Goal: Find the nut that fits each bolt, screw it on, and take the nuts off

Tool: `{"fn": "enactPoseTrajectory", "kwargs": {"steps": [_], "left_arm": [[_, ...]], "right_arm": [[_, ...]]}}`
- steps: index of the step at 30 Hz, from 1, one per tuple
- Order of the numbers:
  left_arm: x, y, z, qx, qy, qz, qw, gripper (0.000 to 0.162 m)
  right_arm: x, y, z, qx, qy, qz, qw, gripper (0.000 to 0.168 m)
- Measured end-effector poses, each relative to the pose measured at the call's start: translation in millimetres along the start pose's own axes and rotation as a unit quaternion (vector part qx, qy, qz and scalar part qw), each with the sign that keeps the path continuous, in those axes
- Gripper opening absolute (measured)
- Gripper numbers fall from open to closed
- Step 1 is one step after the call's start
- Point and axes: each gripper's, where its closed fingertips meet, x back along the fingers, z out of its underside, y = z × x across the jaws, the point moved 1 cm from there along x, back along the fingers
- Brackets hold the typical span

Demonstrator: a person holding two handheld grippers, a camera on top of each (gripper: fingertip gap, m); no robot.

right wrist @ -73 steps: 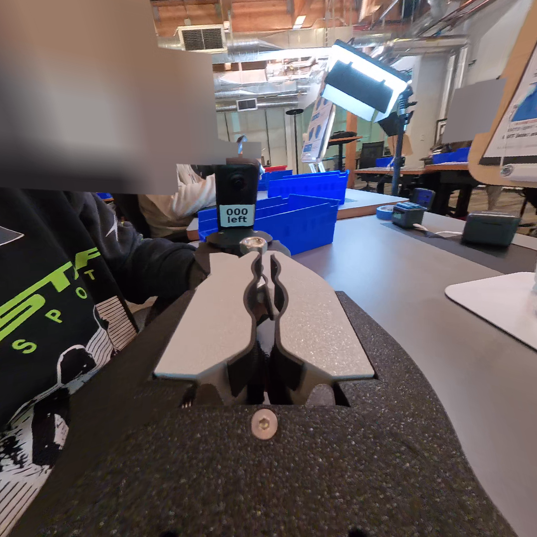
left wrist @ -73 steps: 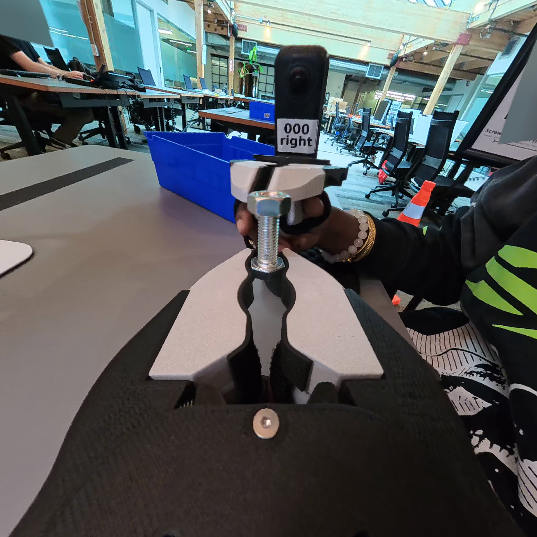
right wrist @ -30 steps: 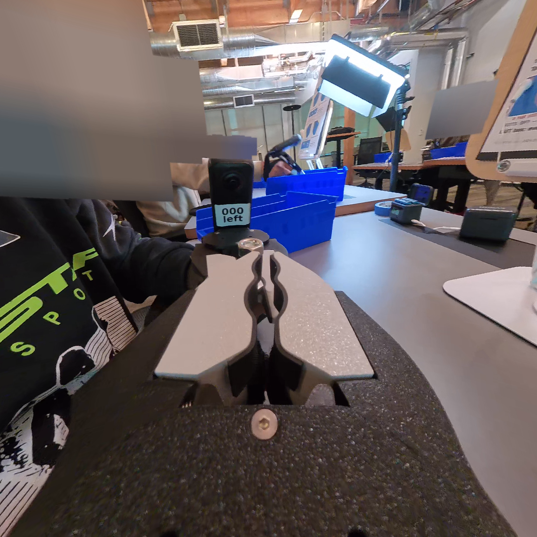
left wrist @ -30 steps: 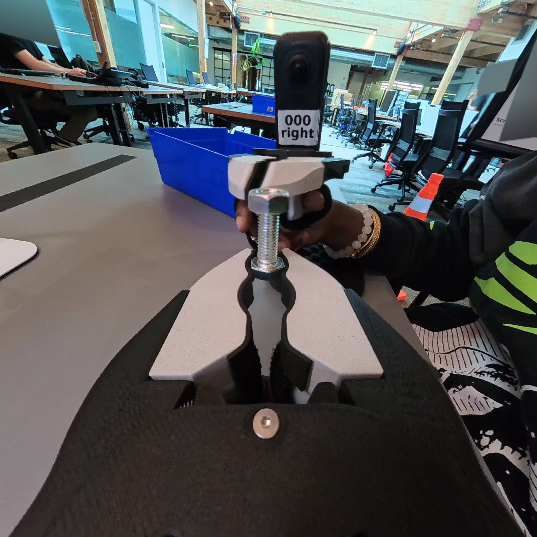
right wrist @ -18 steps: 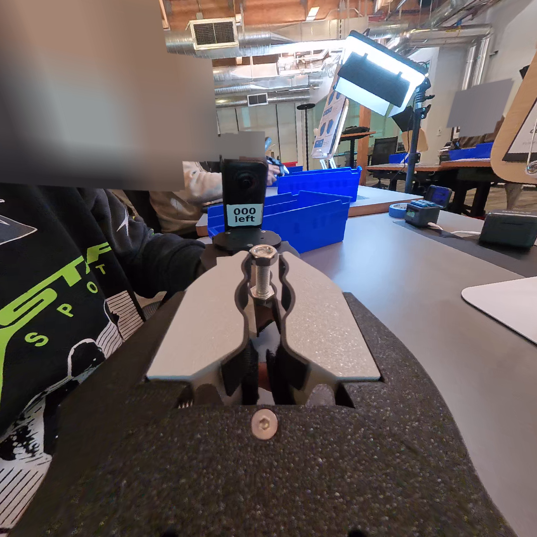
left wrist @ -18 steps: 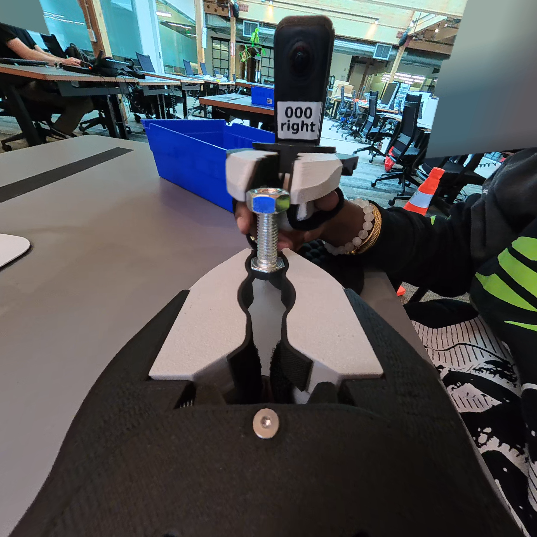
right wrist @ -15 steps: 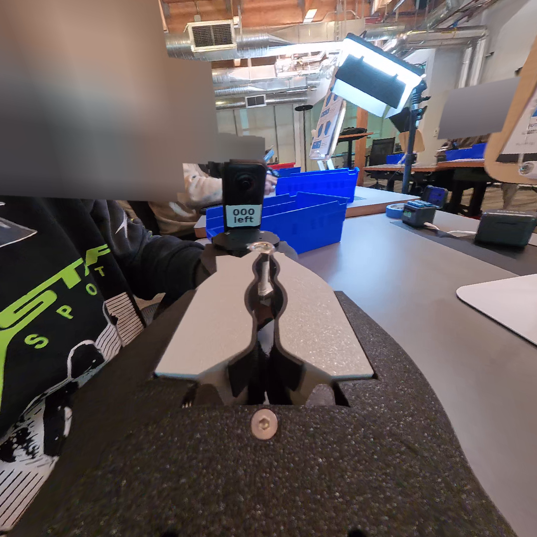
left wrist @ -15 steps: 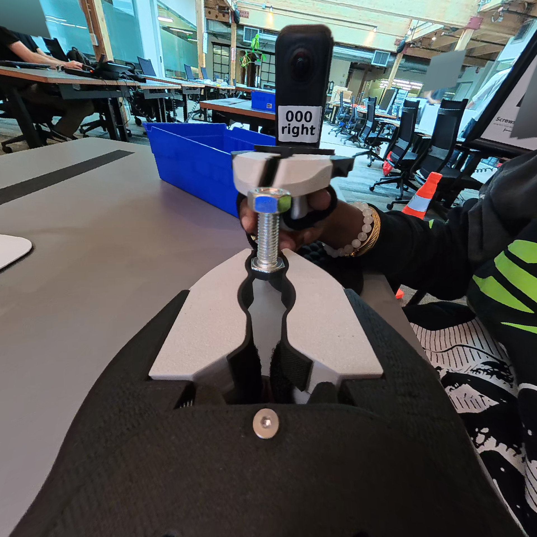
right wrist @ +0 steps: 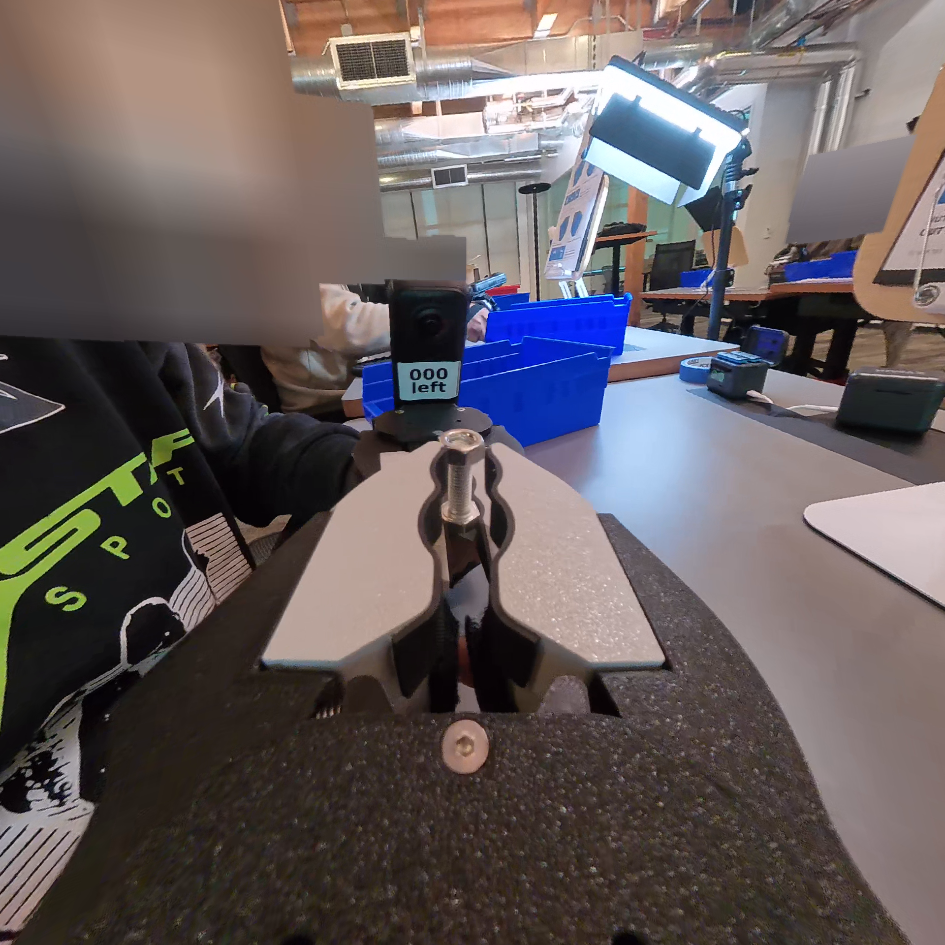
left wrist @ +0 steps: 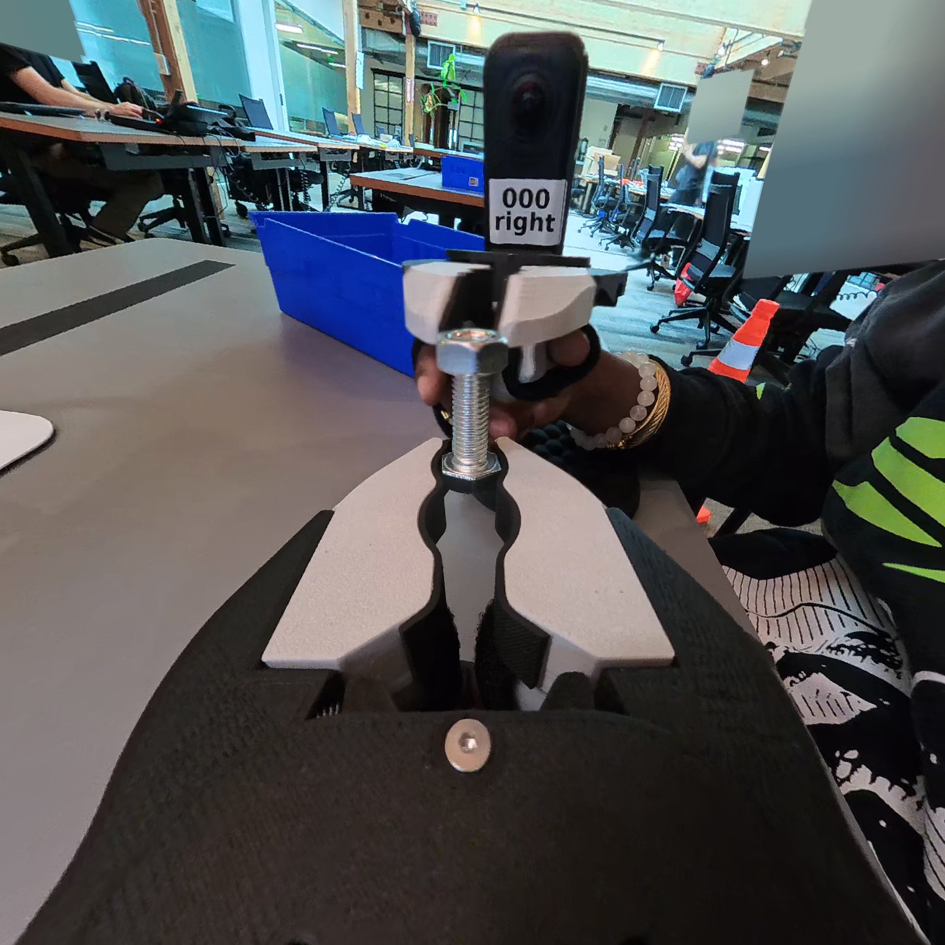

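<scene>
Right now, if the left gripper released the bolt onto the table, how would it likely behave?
The bolt looks like solid steel, so probably stiff and heavy for its size. Stood upright it would likely tip: tall shank, narrow head, nut on top. Lying down, the hex flats should limit rolling.

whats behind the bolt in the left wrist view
Directly behind the bolt is the right gripper, open, and the hand holding it. Farther back sits a blue bin. The bin's contents are hidden.

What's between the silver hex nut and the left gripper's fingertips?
Only the bare threaded shank of the silver bolt, running from the silver hex nut down to the left gripper; seen in the left wrist view.
</scene>
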Motion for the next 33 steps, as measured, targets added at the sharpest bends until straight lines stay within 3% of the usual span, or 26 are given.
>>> {"fn": "enactPoseTrajectory", "kwargs": {"steps": [4,10,13,15,18,27,29,31,33], "left_arm": [[1,0,-3,-0.005,-0.004,-0.001,1.0,0.015],[0,0,-1,-0.005,0.0,-0.002,1.0,0.015],[-1,-3,-1,-0.007,-0.001,0.003,1.0,0.015],[1,-2,-3,-0.004,-0.007,0.007,1.0,0.015],[1,-2,-4,-0.007,-0.007,0.004,1.0,0.015],[0,-2,-1,-0.008,0.001,0.003,1.0,0.015],[-1,-3,-1,-0.007,0.001,0.005,1.0,0.015],[1,-3,-3,-0.006,-0.005,0.007,1.0,0.015],[1,-3,-4,-0.01,-0.008,0.007,1.0,0.015]], "right_arm": [[2,-2,-1,0.004,-0.003,0.008,1.0,0.006],[-1,3,-1,0.002,-0.007,-0.007,1.0,0.029],[-1,1,0,0.007,0.0,-0.001,1.0,0.022],[2,-5,-1,0.006,-0.001,0.018,1.0,0.007],[3,-5,-3,0.006,-0.007,0.018,1.0,0.005],[-2,2,-1,0.006,-0.005,0.001,1.0,0.032],[-1,-1,1,0.009,0.002,0.009,1.0,0.032],[2,-5,-1,0.008,-0.003,0.018,1.0,0.015],[5,-9,-3,0.009,-0.008,0.031,0.999,0.01]]}}
